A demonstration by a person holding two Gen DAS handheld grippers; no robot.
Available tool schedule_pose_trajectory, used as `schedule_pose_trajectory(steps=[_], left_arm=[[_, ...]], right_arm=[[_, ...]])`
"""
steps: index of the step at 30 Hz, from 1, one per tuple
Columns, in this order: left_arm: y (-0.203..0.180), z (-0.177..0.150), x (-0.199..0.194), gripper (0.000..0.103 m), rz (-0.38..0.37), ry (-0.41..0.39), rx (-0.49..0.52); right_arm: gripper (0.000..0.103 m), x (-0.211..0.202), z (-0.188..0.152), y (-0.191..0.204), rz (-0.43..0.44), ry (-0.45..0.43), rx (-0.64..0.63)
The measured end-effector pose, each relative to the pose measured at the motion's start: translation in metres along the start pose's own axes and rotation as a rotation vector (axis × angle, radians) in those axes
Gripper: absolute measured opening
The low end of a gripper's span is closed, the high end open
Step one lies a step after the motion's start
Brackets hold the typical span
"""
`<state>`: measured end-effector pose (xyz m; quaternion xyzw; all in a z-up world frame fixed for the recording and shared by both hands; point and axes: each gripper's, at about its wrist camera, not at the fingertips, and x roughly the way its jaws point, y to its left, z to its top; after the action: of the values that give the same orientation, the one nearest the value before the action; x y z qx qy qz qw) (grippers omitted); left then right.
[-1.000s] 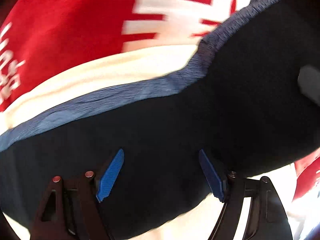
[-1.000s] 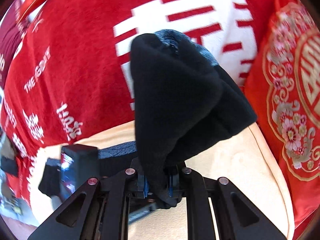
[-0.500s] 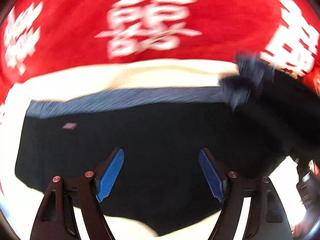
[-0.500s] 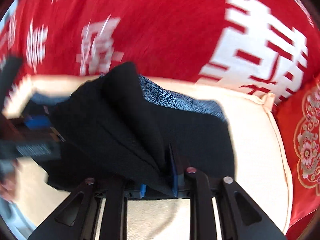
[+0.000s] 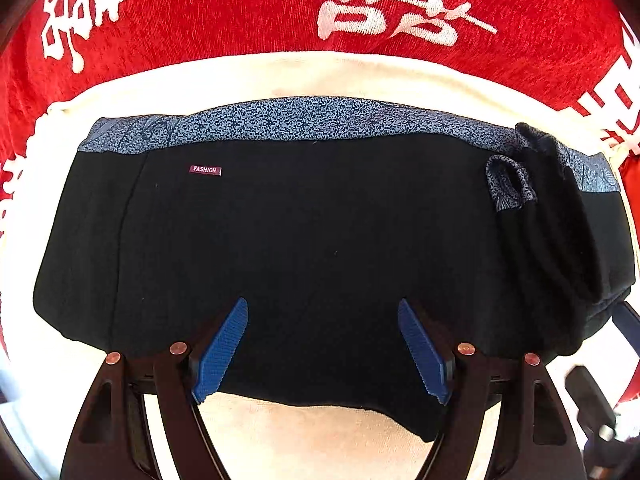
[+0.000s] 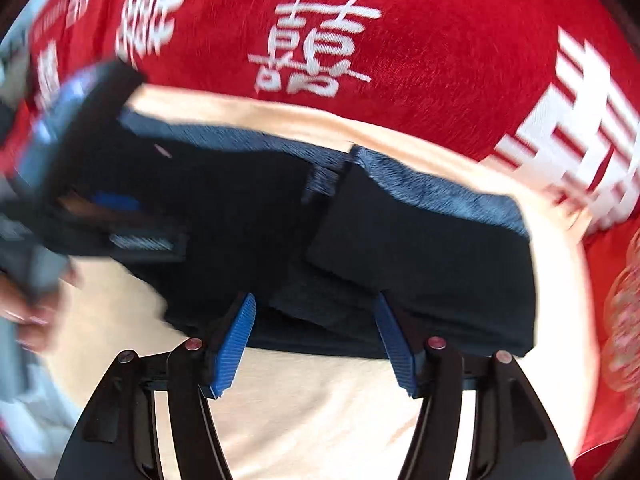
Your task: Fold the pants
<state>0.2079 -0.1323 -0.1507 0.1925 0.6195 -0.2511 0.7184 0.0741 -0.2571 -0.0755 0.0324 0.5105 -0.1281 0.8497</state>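
- Pants [image 5: 304,240]: black w/ blue speckled waistband [image 5: 320,118], lying flat on cream cushion [image 5: 312,436]; waistband along far edge, toward red blanket [image 5: 240,12].
- Small "FASHION" label [image 5: 205,170] on the black fabric, just below waistband, L side in left wrist view.
- R end of pants folded over onto itself: bunched flap w/ a waistband loop showing [image 5: 510,186]. In right wrist view same flap [image 6: 400,240] lies as a squarish panel on top of the main body.
- Left gripper [image 5: 323,350]: jaws spread wide, blue pads apart, nothing between them; hovers over near edge of pants.
- Right gripper [image 6: 316,346]: jaws also spread, released, no cloth pinched; sits at near hem, over cushion [image 6: 320,420].
- Right wrist view blurred; left gripper body [image 6: 80,184] seen at L, over the pants.
- Red patterned pillow [image 6: 624,320] at far R edge.
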Motion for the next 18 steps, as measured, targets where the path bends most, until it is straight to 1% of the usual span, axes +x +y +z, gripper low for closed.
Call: schedule_pose_trajectory(steps=[1,3,6,7,8,9,12,15,18], left_arm=[[-0.009,0.003,0.002,0.079,0.000,0.000,0.003],[-0.007,0.004,0.000,0.079,0.000,-0.004,0.011],[-0.014,0.002,-0.002,0.079,-0.004,-0.014,0.026],[-0.025,0.006,0.000,0.079,-0.007,-0.016,0.032],[-0.033,0.020,0.004,0.079,-0.012,-0.016,0.040],[-0.039,0.028,0.006,0.079,-0.017,-0.015,0.050],[-0.050,0.024,0.013,0.079,-0.021,0.001,0.076],[-0.056,0.020,0.025,0.079,-0.005,0.013,0.093],[-0.056,0.018,0.033,0.087,0.011,0.010,0.072]], right_arm=[[0.066,-0.006,0.000,-0.004,0.048,-0.004,0.034],[0.066,-0.014,-0.003,-0.013,0.124,-0.008,0.102],[0.066,-0.016,-0.008,-0.034,0.230,0.020,0.246],[0.066,-0.016,-0.010,-0.039,0.247,0.026,0.280],[0.066,-0.015,-0.014,-0.047,0.269,0.032,0.330],[0.066,-0.013,-0.019,-0.056,0.291,0.041,0.389],[0.066,-0.009,-0.028,-0.075,0.327,0.059,0.509],[0.066,-0.005,-0.036,-0.090,0.345,0.064,0.595],[0.066,-0.003,-0.043,-0.101,0.368,0.067,0.657]])
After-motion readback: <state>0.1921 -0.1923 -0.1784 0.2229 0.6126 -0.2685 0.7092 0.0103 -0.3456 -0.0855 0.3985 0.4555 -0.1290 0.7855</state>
